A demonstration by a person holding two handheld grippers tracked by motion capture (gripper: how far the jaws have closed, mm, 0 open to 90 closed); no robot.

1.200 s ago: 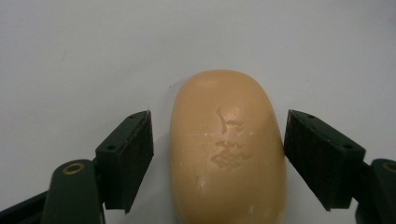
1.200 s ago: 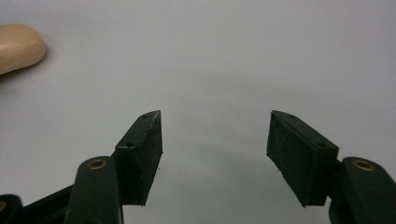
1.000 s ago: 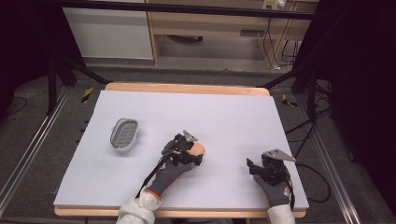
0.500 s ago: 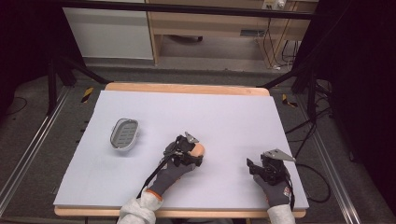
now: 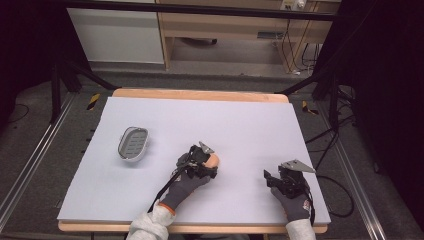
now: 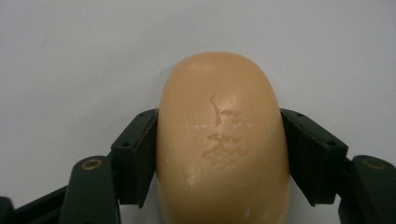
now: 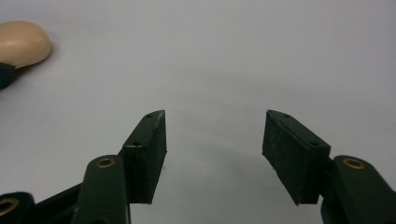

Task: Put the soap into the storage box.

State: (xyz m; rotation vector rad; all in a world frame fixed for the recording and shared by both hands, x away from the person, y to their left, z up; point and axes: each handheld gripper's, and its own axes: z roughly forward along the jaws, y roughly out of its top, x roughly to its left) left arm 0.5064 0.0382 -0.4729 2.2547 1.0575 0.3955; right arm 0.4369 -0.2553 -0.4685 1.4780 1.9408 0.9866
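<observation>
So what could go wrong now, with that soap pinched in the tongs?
The soap bar is rounded and smooth, and the left tongs grip only its sides near the back, so it might squirt out forward. If it is meant for the soap dish, that sits well off to the left, so a slip on the way is possible. The right tongs hang open, holding nothing.

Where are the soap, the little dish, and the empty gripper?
soap (image 6: 222, 140): left gripper view, its stamped top.
dish (image 5: 133, 143): high view, its ribbed floor.
right gripper (image 7: 214, 154): right gripper view, gap between its tips.
</observation>
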